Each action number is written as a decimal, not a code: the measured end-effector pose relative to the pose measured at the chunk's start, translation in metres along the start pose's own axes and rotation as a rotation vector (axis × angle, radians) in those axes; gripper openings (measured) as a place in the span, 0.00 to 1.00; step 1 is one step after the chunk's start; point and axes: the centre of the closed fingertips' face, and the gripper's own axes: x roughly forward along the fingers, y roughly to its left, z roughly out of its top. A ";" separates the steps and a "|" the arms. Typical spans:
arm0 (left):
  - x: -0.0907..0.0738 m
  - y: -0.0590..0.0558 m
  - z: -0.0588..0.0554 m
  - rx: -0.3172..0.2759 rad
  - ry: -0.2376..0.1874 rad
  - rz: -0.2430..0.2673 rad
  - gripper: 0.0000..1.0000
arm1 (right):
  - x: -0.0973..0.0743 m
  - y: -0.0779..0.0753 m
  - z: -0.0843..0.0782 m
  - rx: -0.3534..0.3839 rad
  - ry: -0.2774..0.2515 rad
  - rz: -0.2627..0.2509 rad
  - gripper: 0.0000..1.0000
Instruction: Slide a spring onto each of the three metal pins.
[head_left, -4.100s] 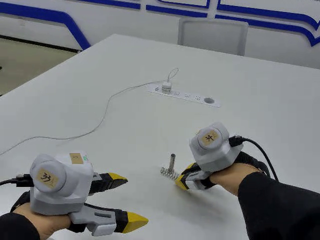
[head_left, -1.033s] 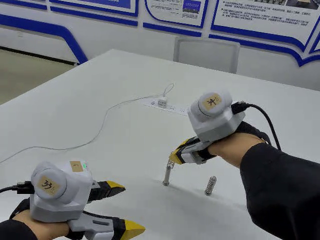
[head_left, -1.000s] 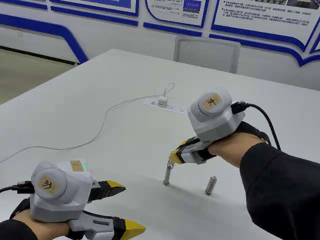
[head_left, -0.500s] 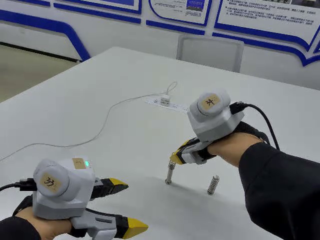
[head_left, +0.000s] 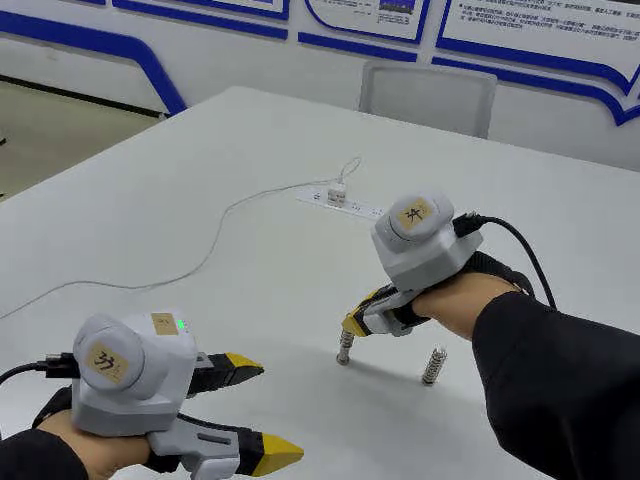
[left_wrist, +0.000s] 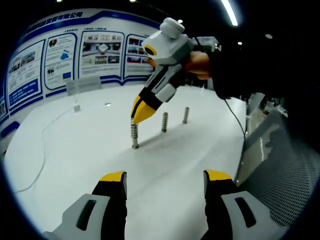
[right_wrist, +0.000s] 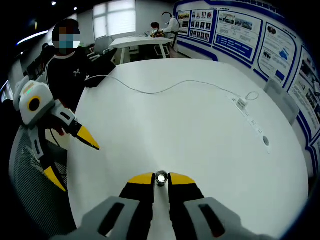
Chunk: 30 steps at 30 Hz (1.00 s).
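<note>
The coiled silver steel spring (left_wrist: 134, 131) sits around the upright grey metal pin (head_left: 344, 352), which stands on the white tabletop (head_left: 250, 250). A second slim pin (left_wrist: 164, 121) and a third pin (left_wrist: 185, 114) stand in a row just beyond it. The right gripper (right_wrist: 161, 178) is angled steeply down over the first pin. Its yellow-tipped fingers (right_wrist: 141, 179) are closed on the spring's top, probably to press the coil down the shaft. The left gripper (head_left: 262, 408) hangs level, well short of that pin, with its fingers apart and holding nothing.

Office meeting room: large white table (head_left: 180, 190), wall poster boards (left_wrist: 102, 47), chair (head_left: 428, 95).
</note>
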 end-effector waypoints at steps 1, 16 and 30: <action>0.000 0.000 0.000 -0.001 0.000 0.000 0.64 | 0.002 0.000 -0.001 0.003 0.002 0.003 0.12; 0.000 0.000 -0.003 -0.007 0.009 -0.005 0.64 | 0.018 0.003 -0.018 0.022 0.020 0.014 0.12; 0.001 -0.002 -0.003 0.002 0.012 -0.015 0.64 | -0.013 0.005 -0.022 0.029 -0.058 -0.031 0.17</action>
